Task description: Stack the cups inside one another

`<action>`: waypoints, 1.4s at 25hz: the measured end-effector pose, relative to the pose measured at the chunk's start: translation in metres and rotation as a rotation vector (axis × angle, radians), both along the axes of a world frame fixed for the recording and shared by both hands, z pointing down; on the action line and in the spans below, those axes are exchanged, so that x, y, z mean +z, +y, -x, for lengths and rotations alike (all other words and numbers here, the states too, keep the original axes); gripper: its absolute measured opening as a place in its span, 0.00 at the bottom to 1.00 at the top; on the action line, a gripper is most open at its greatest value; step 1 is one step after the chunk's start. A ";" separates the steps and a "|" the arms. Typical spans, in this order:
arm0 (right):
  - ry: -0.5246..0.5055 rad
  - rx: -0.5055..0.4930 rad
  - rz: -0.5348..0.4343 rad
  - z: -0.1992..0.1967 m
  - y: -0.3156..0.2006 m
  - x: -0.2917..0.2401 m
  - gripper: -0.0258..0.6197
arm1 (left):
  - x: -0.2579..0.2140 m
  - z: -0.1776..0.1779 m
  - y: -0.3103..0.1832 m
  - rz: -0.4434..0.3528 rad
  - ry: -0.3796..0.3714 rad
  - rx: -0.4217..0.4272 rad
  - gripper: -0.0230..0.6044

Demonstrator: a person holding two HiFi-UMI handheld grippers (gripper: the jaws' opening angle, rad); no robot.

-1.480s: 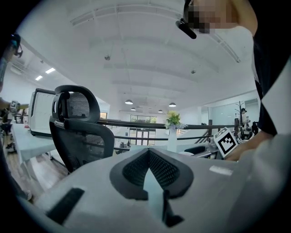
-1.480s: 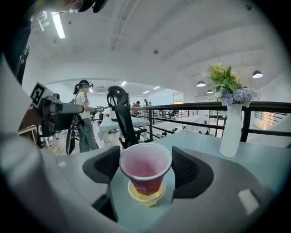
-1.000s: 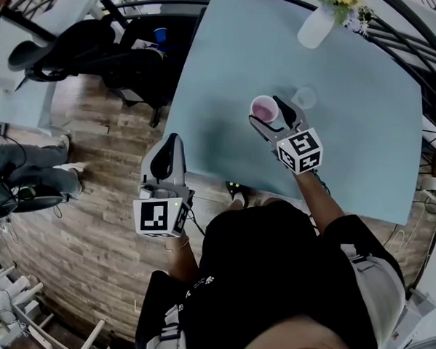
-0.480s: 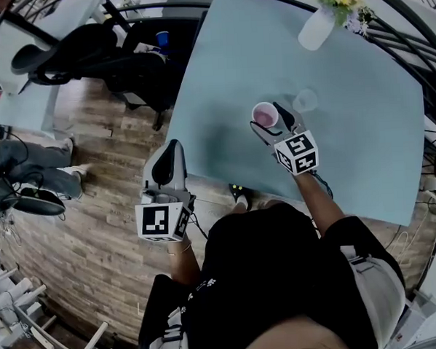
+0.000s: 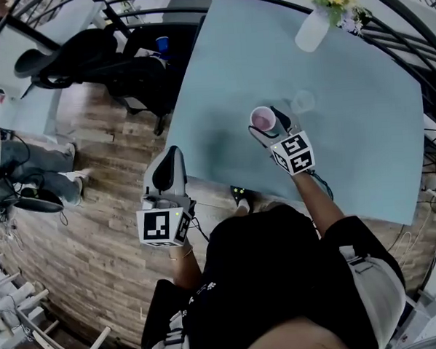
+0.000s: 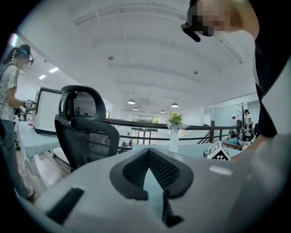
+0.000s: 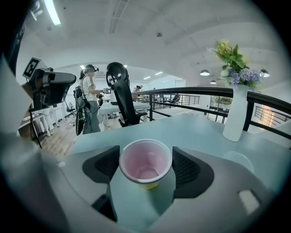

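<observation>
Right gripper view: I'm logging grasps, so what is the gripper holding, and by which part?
The right gripper holds the pink cup by its sides, just below the rim.

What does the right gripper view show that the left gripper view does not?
Only the right gripper view: the right gripper shut on the pink cup, and a clear cup on the table. Only the left gripper view: the left gripper, jaws together with nothing between. Both: the white vase of flowers and a black office chair.
</observation>
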State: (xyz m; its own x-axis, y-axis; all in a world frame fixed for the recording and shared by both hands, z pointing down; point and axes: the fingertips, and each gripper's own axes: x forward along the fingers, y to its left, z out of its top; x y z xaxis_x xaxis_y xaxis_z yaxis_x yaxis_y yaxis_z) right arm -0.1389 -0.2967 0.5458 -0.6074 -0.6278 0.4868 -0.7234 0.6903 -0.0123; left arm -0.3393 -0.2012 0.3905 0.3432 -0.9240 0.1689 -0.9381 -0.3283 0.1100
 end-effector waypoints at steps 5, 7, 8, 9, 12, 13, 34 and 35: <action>-0.029 0.022 -0.010 -0.004 0.002 -0.009 0.62 | -0.002 -0.005 0.001 -0.008 0.009 0.013 0.01; -0.061 0.031 -0.018 -0.006 0.003 -0.018 0.63 | -0.003 -0.009 -0.001 -0.011 0.011 0.023 0.01; -0.083 0.037 -0.026 -0.007 0.003 -0.025 0.64 | -0.004 -0.011 -0.002 -0.015 0.011 0.029 0.01; -0.108 0.045 -0.039 -0.008 0.002 -0.033 0.64 | -0.004 -0.013 -0.004 -0.018 0.011 0.035 0.01; -0.190 0.073 -0.083 -0.014 0.003 -0.060 0.63 | -0.006 -0.019 -0.009 -0.027 0.016 0.052 0.01; -0.220 0.080 -0.099 -0.017 0.004 -0.070 0.61 | -0.008 -0.023 -0.010 -0.034 0.016 0.061 0.01; -0.426 0.320 -0.346 -0.125 0.053 -0.155 0.06 | -0.015 -0.141 -0.048 -0.060 0.031 0.379 0.01; -0.423 0.335 -0.349 -0.130 0.055 -0.155 0.06 | -0.015 -0.146 -0.049 -0.061 0.031 0.394 0.01</action>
State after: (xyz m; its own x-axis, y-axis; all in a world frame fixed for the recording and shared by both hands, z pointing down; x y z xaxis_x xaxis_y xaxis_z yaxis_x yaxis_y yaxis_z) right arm -0.0085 -0.2414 0.3905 -0.4457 -0.8950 -0.0194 -0.8823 0.4428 -0.1596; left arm -0.1932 -0.2505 0.3754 0.6775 -0.7285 0.1015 -0.7355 -0.6693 0.1049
